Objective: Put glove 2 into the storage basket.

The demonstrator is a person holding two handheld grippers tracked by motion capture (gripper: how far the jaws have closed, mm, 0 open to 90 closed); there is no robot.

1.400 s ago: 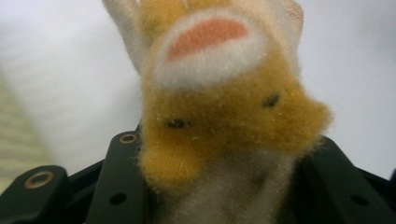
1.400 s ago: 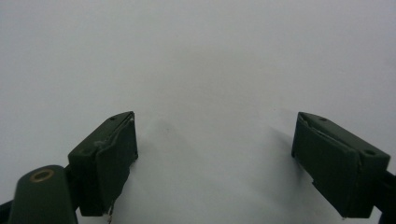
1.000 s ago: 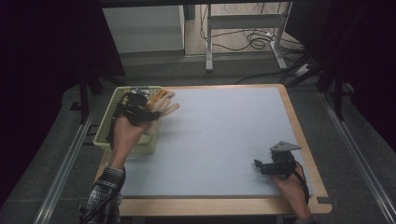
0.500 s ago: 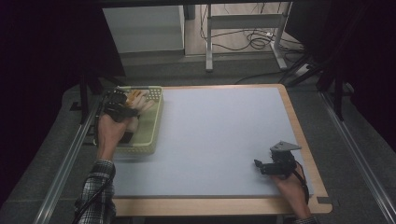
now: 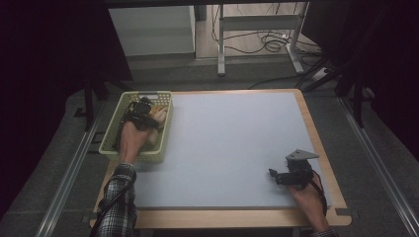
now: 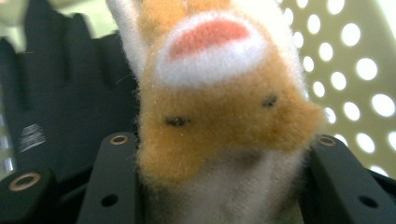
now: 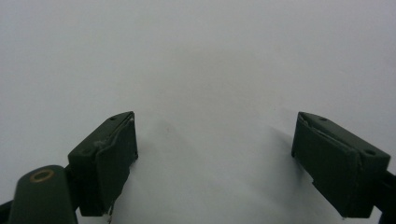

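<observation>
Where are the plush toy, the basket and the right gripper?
plush toy [image 6: 219,116]: left gripper view, on its orange face.
basket [image 5: 109,143]: high view, on its left wall.
right gripper [image 5: 274,176]: high view, between its open jaw tips.

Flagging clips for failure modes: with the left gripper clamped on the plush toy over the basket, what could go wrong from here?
1. The left gripper pinches the soft plush toy low on its body; the fur may compress and slip out.
2. A black glove lies in the yellow-green basket beside the toy and could snag on a jaw.
3. The right gripper rests open on the far side of the table, too far to steady the light basket.
</observation>
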